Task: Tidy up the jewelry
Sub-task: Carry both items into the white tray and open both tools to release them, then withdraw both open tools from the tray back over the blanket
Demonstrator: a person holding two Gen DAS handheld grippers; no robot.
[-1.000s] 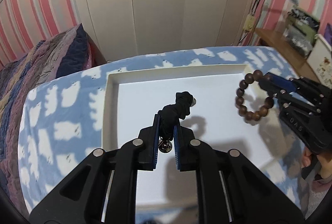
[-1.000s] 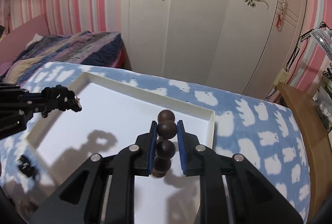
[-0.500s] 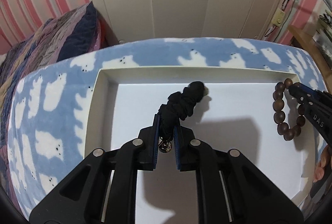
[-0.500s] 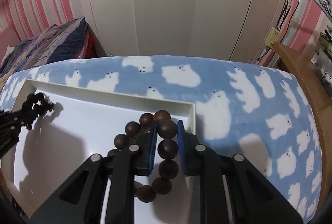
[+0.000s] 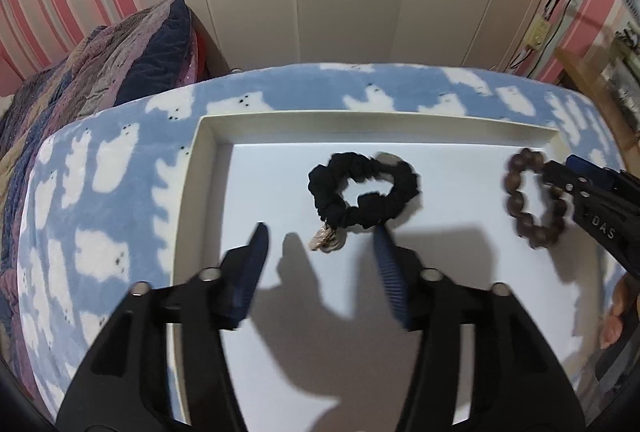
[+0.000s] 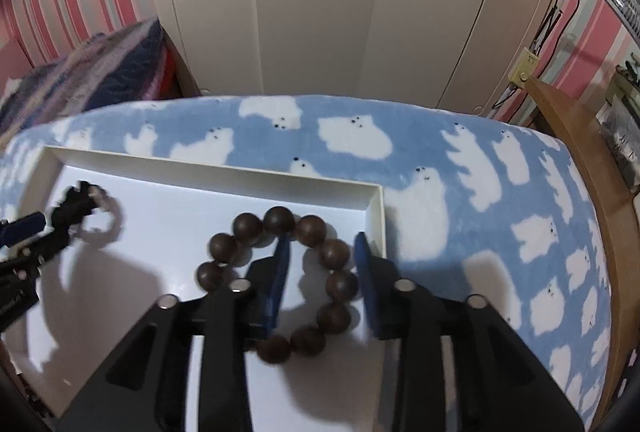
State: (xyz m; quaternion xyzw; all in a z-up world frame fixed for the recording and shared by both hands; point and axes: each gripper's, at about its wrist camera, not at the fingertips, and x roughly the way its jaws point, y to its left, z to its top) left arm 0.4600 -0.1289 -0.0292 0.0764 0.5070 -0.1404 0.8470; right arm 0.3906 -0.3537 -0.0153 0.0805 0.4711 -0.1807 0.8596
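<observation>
Both pieces lie in the white tray [image 5: 200, 168]: the black scrunchie [image 5: 362, 194] mid-tray, the wooden bead bracelet [image 6: 288, 284] at its right end. My left gripper [image 5: 322, 248] is opening, pads clear of the scrunchie; my right gripper [image 6: 322, 264] is opening astride the beads. I judge only withdrawal remains.

A bed covered by a blue blanket [image 6: 460, 168] printed with white bears carries a shallow white tray [image 5: 192, 184]. A striped quilt [image 5: 92, 64] lies bunched at the bed's far left end, beside the tray.
</observation>
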